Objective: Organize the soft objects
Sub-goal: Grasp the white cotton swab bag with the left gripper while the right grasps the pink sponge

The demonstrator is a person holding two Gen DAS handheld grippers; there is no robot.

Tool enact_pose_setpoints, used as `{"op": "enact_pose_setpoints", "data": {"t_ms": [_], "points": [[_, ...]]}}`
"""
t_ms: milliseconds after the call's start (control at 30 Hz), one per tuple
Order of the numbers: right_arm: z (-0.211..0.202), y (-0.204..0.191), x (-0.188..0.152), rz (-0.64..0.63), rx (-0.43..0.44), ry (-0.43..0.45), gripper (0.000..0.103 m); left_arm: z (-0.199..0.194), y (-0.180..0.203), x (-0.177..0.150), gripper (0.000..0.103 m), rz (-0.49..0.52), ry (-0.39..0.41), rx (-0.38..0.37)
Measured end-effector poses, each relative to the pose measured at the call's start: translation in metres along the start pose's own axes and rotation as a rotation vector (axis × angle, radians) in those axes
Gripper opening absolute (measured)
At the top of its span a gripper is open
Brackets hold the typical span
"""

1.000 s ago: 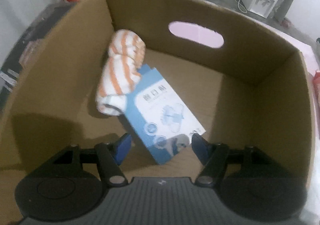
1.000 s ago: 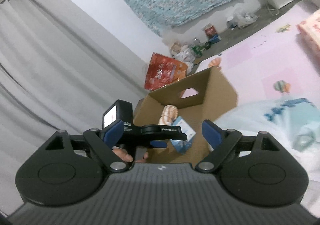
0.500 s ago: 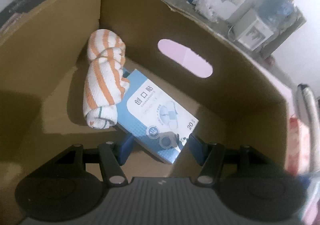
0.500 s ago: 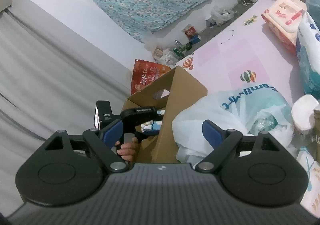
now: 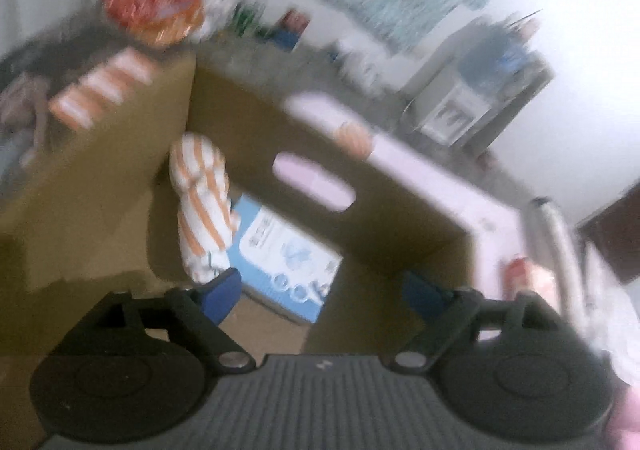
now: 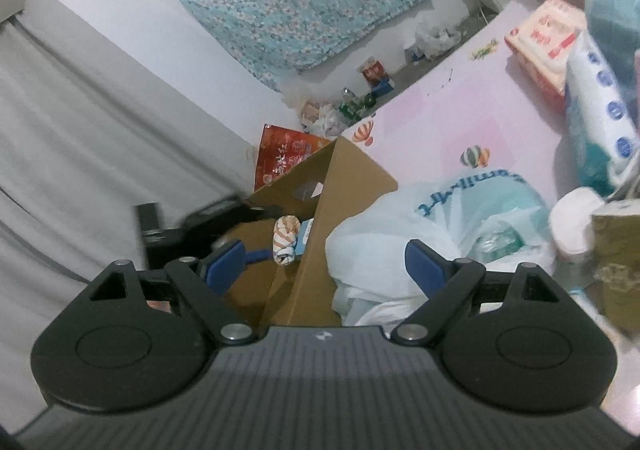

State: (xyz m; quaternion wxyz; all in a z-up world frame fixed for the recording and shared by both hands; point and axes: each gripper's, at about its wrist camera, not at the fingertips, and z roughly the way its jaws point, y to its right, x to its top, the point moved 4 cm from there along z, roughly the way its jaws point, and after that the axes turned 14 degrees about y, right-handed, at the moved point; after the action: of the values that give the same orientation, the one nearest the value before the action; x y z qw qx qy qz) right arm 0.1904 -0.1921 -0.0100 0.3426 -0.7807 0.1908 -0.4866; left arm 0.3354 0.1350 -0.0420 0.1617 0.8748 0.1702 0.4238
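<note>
Left tool had pulled back up out of the brown cardboard box, jaws apart, empty. Orange-striped white rolled towel and blue-white flat packet lay inside: drop done. Right tool gaped empty near the white plastic bag, likely next.
</note>
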Motion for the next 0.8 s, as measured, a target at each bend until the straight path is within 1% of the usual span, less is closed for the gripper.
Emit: {"op": "enact_pose_setpoints", "data": {"t_ms": [67,167,267,333,400,467,533,567,633,700,800], "points": [[-0.012,0.006,-0.001,-0.009,-0.007,0.011,0.089,-0.032,0.008,0.009,0.094,0.019,0.071,-0.038],[-0.033,0.018,-0.006,-0.020,-0.029,0.022,0.089,-0.084,0.026,0.015,0.097,0.078,0.171,-0.091],[-0.058,0.031,-0.016,-0.022,-0.055,0.033,0.089,-0.129,0.049,0.002,0.098,0.163,0.236,-0.157],[-0.077,0.041,-0.024,-0.011,-0.075,0.039,0.089,-0.155,0.068,-0.016,0.098,0.223,0.253,-0.197],[-0.099,0.051,-0.031,-0.003,-0.100,0.051,0.089,-0.175,0.089,-0.039,0.098,0.276,0.251,-0.266],[-0.121,0.063,-0.036,0.002,-0.127,0.067,0.089,-0.190,0.106,-0.062,0.098,0.318,0.228,-0.326],[-0.145,0.075,-0.039,0.011,-0.162,0.092,0.089,-0.198,0.122,-0.085,0.098,0.333,0.205,-0.375],[-0.156,0.081,-0.039,0.016,-0.180,0.108,0.089,-0.201,0.133,-0.098,0.098,0.360,0.185,-0.404],[-0.176,0.091,-0.041,0.020,-0.214,0.139,0.089,-0.204,0.150,-0.121,0.098,0.408,0.173,-0.441],[-0.195,0.103,-0.040,0.031,-0.246,0.178,0.089,-0.204,0.165,-0.144,0.098,0.462,0.180,-0.469],[-0.213,0.117,-0.038,0.065,-0.270,0.222,0.089,-0.199,0.186,-0.177,0.098,0.550,0.161,-0.481]]}}
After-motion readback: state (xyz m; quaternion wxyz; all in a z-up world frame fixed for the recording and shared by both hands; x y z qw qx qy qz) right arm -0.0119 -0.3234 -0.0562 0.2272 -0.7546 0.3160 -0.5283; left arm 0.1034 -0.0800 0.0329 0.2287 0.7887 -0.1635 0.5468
